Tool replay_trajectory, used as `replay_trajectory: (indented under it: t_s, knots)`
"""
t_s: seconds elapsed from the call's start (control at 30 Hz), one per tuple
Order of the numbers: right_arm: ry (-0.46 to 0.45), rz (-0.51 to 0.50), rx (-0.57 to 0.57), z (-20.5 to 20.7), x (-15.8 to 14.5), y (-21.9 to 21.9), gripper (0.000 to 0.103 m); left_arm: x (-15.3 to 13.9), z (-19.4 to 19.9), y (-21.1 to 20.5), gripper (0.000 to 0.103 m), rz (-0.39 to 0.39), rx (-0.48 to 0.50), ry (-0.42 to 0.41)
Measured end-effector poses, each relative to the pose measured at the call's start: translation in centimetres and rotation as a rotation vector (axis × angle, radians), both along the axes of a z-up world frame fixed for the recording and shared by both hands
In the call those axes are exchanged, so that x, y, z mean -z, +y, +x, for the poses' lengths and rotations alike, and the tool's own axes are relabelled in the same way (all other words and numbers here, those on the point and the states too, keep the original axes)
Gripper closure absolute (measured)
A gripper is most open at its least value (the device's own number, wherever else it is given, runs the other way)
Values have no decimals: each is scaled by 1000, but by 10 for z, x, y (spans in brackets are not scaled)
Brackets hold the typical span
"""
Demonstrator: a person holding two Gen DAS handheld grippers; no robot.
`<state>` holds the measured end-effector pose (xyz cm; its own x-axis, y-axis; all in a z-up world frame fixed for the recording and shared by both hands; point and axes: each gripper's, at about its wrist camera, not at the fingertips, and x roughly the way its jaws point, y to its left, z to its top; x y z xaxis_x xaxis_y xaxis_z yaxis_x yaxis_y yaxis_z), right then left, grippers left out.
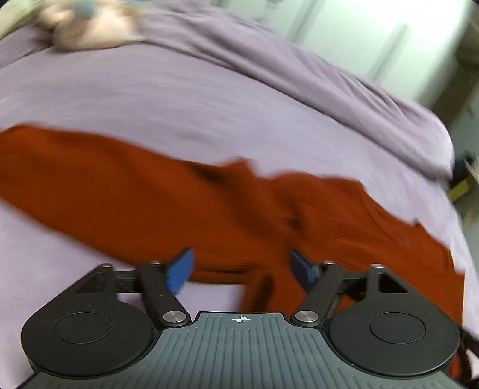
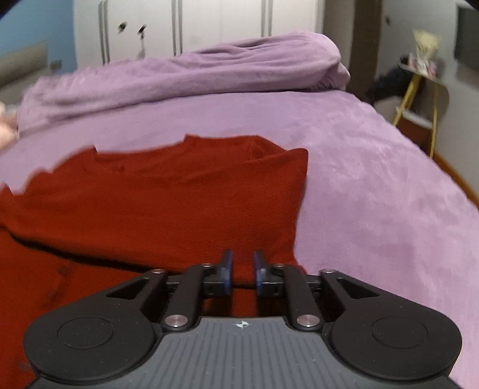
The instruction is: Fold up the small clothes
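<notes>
Red knit garment [image 2: 167, 191] lies spread on the purple bed cover [image 2: 374, 185], one side folded over itself. Your right wrist view shows that neat folded edge; your left wrist view, blurred, shows the garment [image 1: 185, 203] as a rumpled band. Your left gripper [image 1: 241, 269] stands spread wide, holding nothing. Your right gripper [image 2: 242, 270] is parted narrowly, cloth below it, nothing pinched. Beyond lie a bunched purple blanket [image 2: 185, 71], white wardrobe doors [image 2: 194, 27] and a yellow-legged stand [image 2: 419, 89].

Rust-red knit garment [image 2: 167, 203] folded on bed
</notes>
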<state>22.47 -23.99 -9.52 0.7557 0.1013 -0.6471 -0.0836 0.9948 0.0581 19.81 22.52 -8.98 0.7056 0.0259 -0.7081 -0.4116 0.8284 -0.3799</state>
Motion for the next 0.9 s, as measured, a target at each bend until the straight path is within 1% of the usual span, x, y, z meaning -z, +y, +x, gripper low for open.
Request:
replay_trajectory:
  t_s: [0.03,0.1,0.13,0.17,0.2,0.23,0.3,0.33,0.37,0.43,0.47,0.5,0.53,0.57,0.6,0.7,0.77,0.83,0.87,0.9]
  knots:
    - [-1,34,0,-7,-3,1,64,3,-12,19,22,-23,-51,-4]
    - [1,104,-20,-24,-7,7,64,9,-32,54,22,-47,-141,-3]
    - [11,129,-28,-29,-6,11,64,15,-43,76,22,-59,-211,4]
    - [22,153,-35,-35,-6,15,64,21,-51,96,26,-82,-265,6]
    - [32,178,-45,-42,-5,19,64,27,-60,117,30,-127,-323,-11]
    - [40,196,-49,-47,-3,24,64,31,-68,131,36,-175,-356,-46]
    - [70,224,-54,-54,0,32,64,43,-81,166,37,-294,-443,-123]
    - [80,229,-56,-54,1,36,64,47,-85,177,37,-329,-472,-152]
    - [88,230,-59,-53,1,39,64,54,-87,192,38,-385,-502,-187]
    - [96,221,-68,-55,0,47,64,66,-86,210,44,-490,-558,-238]
    - [95,216,-73,-55,-2,50,64,71,-87,218,49,-535,-591,-269]
    - [94,213,-78,-54,-2,53,64,75,-86,224,60,-559,-608,-281]
    - [91,209,-80,-54,-3,55,64,77,-85,228,65,-571,-618,-279]
    - [89,206,-81,-54,-4,58,64,80,-82,232,76,-580,-624,-272]
    - [89,205,-84,-54,-4,60,64,83,-81,236,82,-585,-623,-269]
    - [91,199,-85,-56,-2,63,64,85,-78,238,88,-590,-620,-255]
    - [88,200,-85,-58,-2,64,64,72,-78,232,89,-521,-590,-260]
    - [86,205,-85,-59,-3,63,64,51,-73,219,90,-396,-520,-273]
    - [82,206,-81,-59,-3,62,64,34,-64,208,90,-319,-457,-286]
    - [77,211,-77,-60,-4,60,64,19,-57,195,90,-269,-400,-297]
